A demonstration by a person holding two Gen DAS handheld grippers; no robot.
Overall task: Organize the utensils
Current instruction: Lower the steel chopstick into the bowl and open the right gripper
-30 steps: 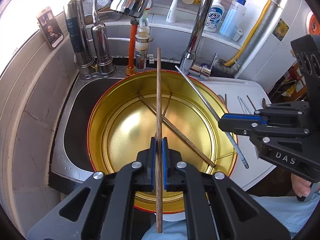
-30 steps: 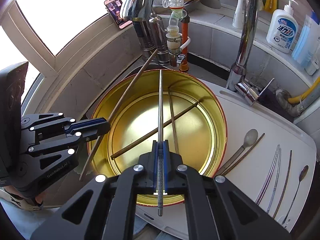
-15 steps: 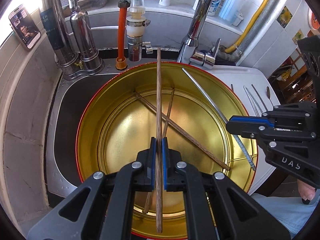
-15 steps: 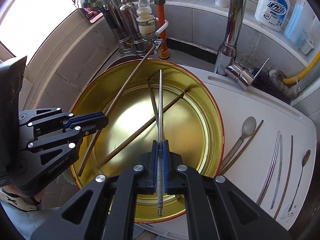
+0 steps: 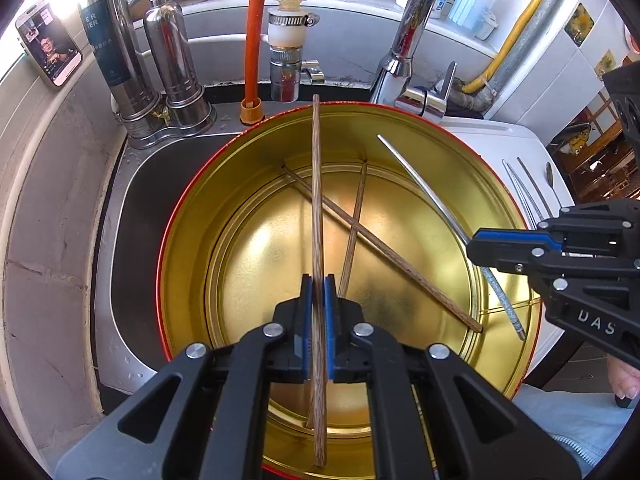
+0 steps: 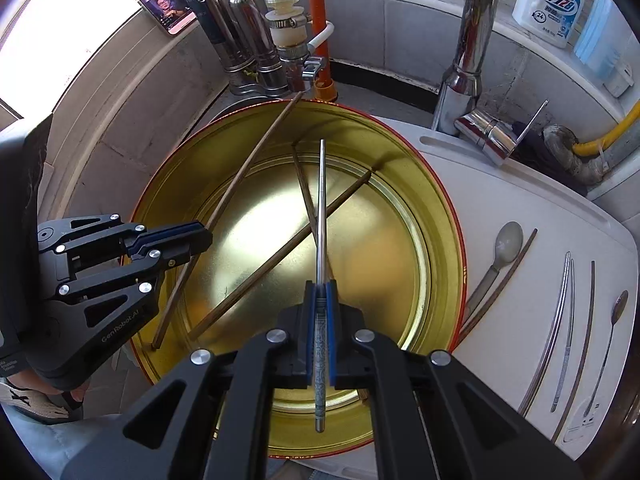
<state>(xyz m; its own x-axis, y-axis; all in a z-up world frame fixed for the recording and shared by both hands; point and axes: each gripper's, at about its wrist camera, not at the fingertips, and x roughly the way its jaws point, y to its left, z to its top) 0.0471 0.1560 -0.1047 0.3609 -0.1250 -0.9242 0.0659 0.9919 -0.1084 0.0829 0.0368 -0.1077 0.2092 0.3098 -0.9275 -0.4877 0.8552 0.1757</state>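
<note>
A round gold tin (image 5: 192, 240) (image 6: 440, 216) with a red rim sits over the sink. Two wooden chopsticks (image 5: 400, 256) (image 6: 280, 256) lie crossed on its bottom. My left gripper (image 5: 319, 288) (image 6: 200, 236) is shut on a wooden chopstick (image 5: 317, 200) (image 6: 244, 172), held over the tin's left half. My right gripper (image 6: 320, 292) (image 5: 476, 246) is shut on a metal chopstick (image 6: 321, 200) (image 5: 424, 176), held over the tin's right half.
A white board (image 6: 520, 208) right of the tin holds a spoon (image 6: 504, 244), a wooden chopstick (image 6: 508, 272), metal chopsticks (image 6: 560, 320) and a small spoon (image 6: 612, 332). Taps (image 5: 408, 40), filter canisters (image 5: 172, 64), a phone (image 5: 50, 50) and soap bottles (image 6: 552, 0) stand behind.
Both grippers have moved forward and lower over the tin, each still holding its chopstick. The tin looks larger and nearer in both views.
</note>
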